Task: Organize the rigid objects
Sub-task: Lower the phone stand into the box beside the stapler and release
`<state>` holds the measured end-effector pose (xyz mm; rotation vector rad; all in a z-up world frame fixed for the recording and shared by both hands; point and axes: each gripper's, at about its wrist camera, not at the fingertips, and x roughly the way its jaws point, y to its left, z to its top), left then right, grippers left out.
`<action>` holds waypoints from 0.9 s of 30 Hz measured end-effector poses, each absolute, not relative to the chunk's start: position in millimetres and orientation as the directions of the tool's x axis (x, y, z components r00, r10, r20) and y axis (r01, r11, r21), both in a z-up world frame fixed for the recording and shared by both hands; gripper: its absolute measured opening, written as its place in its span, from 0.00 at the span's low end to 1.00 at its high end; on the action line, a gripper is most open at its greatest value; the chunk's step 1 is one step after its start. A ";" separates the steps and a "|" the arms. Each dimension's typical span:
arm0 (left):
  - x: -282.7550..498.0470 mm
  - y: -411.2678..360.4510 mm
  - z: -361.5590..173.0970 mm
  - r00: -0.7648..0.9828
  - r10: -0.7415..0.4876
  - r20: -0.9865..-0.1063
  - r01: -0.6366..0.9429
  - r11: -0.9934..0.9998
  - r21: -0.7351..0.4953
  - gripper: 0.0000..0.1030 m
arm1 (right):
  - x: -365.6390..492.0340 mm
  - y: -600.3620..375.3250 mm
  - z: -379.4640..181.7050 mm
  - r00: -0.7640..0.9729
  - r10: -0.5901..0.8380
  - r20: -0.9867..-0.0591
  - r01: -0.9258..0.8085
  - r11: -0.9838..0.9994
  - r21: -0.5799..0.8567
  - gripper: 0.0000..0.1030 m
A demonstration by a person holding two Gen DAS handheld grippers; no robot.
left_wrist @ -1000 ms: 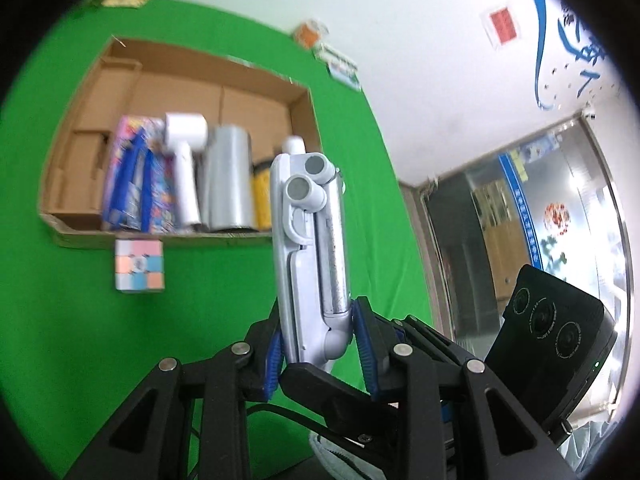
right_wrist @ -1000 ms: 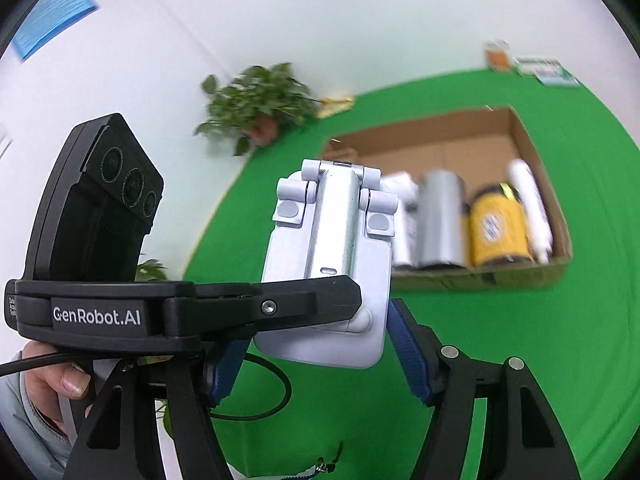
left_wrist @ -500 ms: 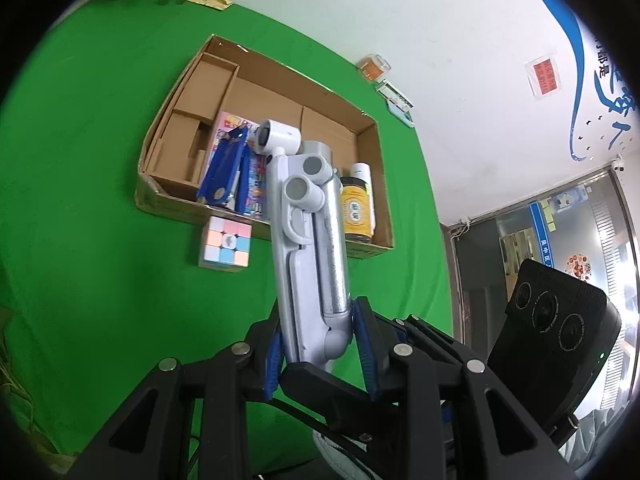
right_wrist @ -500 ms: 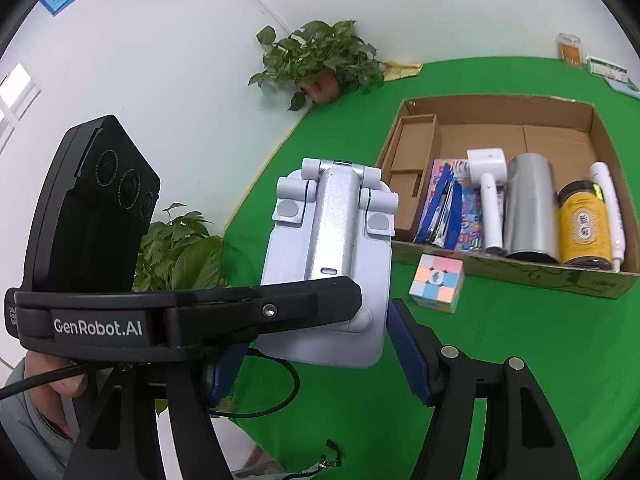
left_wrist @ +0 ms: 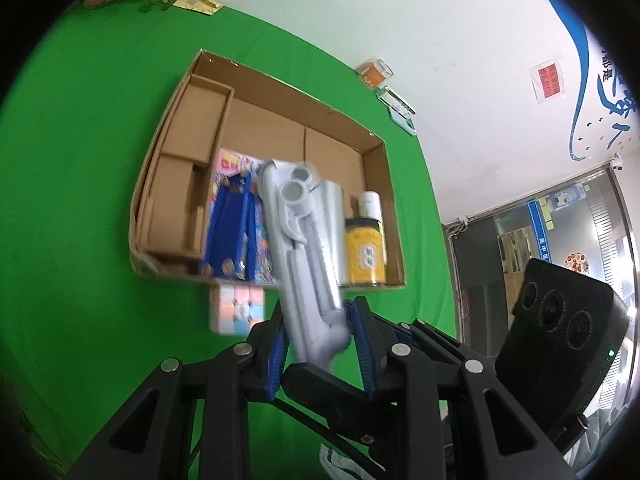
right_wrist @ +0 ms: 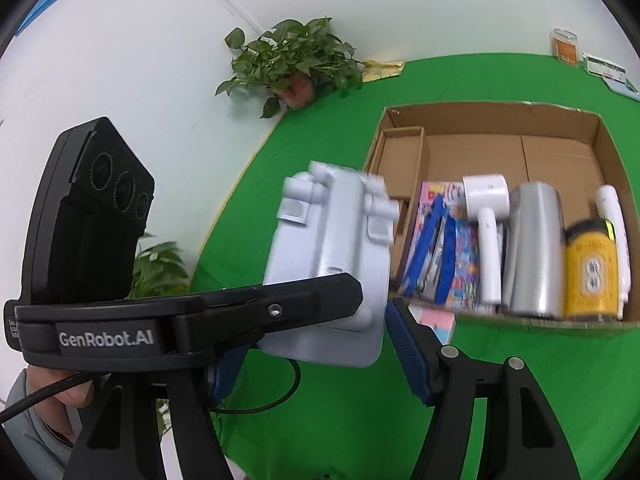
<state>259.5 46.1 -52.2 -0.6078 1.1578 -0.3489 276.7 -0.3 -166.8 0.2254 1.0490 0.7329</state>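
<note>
My left gripper (left_wrist: 320, 344) is shut on a folded silver-grey phone stand (left_wrist: 304, 256) and holds it in the air in front of the cardboard box (left_wrist: 176, 128). In the right wrist view the same stand (right_wrist: 332, 264) sits between the fingers of my right gripper (right_wrist: 316, 348), with the left gripper's black finger (right_wrist: 240, 312) across its base. The right jaws look wide and I cannot tell if they touch the stand. A pastel puzzle cube (left_wrist: 238, 308) lies on the green cloth just in front of the box.
The box (right_wrist: 608, 148) holds a colourful packet with blue tools (right_wrist: 444, 252), a white handheld device (right_wrist: 486, 220), a silver cylinder (right_wrist: 532, 252), a yellow jar (right_wrist: 592, 272) and a white tube (right_wrist: 612, 216). Its left part has bare cardboard dividers. A potted plant (right_wrist: 296, 64) stands beyond.
Both grippers and the stand have moved closer to the box and tilted down towards it. The stand now leans left in the left wrist view. Both views are motion-blurred.
</note>
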 end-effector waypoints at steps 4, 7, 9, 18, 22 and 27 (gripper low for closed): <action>284.1 65.5 -66.9 0.376 -0.563 -0.736 -0.065 0.777 -0.627 0.26 | 306.0 20.5 -174.0 0.288 0.628 -0.722 -0.454 0.754 0.475 0.58; 303.4 82.1 -77.7 0.384 -0.564 -0.732 -0.083 0.768 -0.635 0.26 | 331.9 33.8 -185.2 0.272 0.648 -0.711 -0.455 0.738 0.499 0.56; 312.3 91.4 -85.2 0.387 -0.570 -0.725 -0.100 0.756 -0.647 0.26 | 344.9 41.8 -191.8 0.260 0.656 -0.708 -0.452 0.731 0.511 0.55; 327.4 107.7 -112.5 0.378 -0.599 -0.706 -0.151 0.713 -0.685 0.25 | 370.8 15.8 -230.0 0.259 0.654 -0.710 -0.371 0.747 0.552 0.77; 328.9 100.8 -121.3 0.346 -0.538 -0.769 -0.178 0.767 -0.617 0.43 | 361.9 -38.8 -251.7 0.287 0.559 -0.778 -0.269 0.826 0.495 0.85; 317.3 85.7 -92.4 0.448 -0.331 -0.830 -0.127 0.896 -0.426 0.56 | 348.4 -78.8 -253.9 0.346 0.447 -0.825 -0.200 0.894 0.401 0.99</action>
